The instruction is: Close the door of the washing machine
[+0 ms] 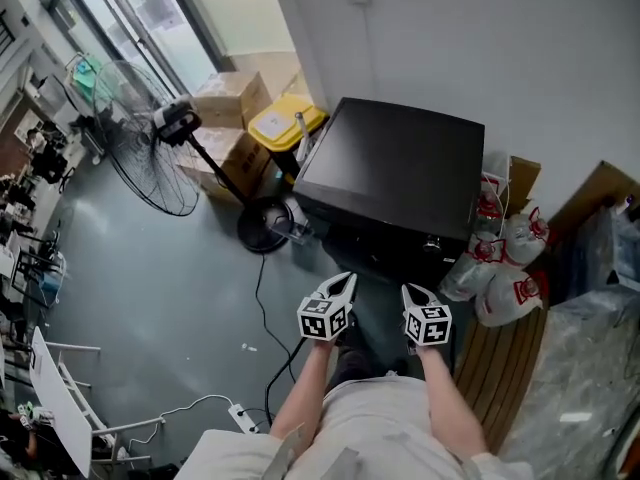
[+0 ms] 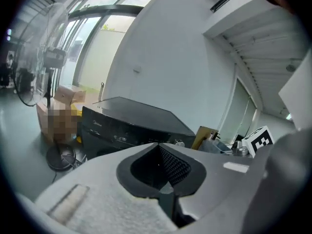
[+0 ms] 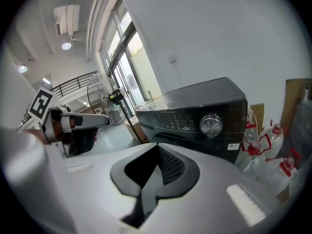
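A black washing machine (image 1: 395,173) stands against the white wall; its top and control panel show, and its door is hidden from all views. In the right gripper view the washing machine (image 3: 200,116) shows a silver dial (image 3: 211,125). The left gripper view has the washing machine (image 2: 126,123) ahead. My left gripper (image 1: 343,284) and right gripper (image 1: 413,295) hang side by side in front of the machine, apart from it. Both are shut with nothing between the jaws. The left gripper (image 2: 163,182) and right gripper (image 3: 151,177) each show closed pads.
A standing fan (image 1: 150,138) is at the left, its base (image 1: 262,225) near the machine. Cardboard boxes (image 1: 235,103) and a yellow bin (image 1: 285,121) sit behind it. White bags with red print (image 1: 505,268) lie at the machine's right. A power strip (image 1: 243,418) and cable lie on the floor.
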{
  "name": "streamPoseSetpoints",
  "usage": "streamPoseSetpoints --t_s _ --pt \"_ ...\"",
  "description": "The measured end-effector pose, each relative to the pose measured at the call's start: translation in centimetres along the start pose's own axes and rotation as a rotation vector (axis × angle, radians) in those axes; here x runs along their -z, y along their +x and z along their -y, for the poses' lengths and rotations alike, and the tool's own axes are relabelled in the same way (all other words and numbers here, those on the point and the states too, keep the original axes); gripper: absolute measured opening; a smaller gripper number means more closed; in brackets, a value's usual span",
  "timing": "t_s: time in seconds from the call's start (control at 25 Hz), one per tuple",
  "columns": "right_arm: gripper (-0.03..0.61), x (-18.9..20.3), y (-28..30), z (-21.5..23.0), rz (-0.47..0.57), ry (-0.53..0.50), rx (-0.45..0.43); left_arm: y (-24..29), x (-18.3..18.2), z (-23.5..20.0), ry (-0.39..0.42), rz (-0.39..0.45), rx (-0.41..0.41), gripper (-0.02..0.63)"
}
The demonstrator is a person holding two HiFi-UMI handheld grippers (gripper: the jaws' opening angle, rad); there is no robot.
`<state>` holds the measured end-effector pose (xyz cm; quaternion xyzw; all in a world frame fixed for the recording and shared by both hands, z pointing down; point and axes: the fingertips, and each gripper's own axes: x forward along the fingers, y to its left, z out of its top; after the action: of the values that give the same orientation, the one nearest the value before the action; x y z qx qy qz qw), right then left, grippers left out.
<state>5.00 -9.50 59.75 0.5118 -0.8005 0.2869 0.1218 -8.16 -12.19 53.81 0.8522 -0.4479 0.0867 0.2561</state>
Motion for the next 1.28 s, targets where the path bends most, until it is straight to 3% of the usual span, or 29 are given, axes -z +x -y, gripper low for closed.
streamPoseSetpoints --t_s 0.24,0.44,0.68,0.88,1.08,1.28 --pt "-0.005 0.8 -0.7 0.4 -0.046 0.046 -0.064 -0.2 -0.3 -0.9 -0.140 0.072 0.006 0.000" --pt "-0.005 0.7 -0.7 0.0 -0.060 0.040 -0.082 -0.3 -0.4 -1.5 -0.129 0.079 -0.068 0.000" --pt "-0.002 0.6 0.0 -1.2 -0.057 0.062 -0.117 -0.6 -0.8 -1.5 -0.086 0.054 -0.045 -0.002" --pt "-0.002 1.1 0.1 -1.9 -0.072 0.055 -0.131 -0.9 -0.4 -2.2 -0.053 0.009 -0.072 -0.002" --pt "-0.002 1.2 -0.3 -1.6 -0.070 0.064 -0.116 -0.5 0.9 -0.9 -0.132 -0.032 0.029 -0.002" --pt "-0.002 1.8 -0.6 -1.7 -0.079 0.047 -0.110 -0.9 1.6 -1.5 -0.123 -0.047 -0.018 -0.001"
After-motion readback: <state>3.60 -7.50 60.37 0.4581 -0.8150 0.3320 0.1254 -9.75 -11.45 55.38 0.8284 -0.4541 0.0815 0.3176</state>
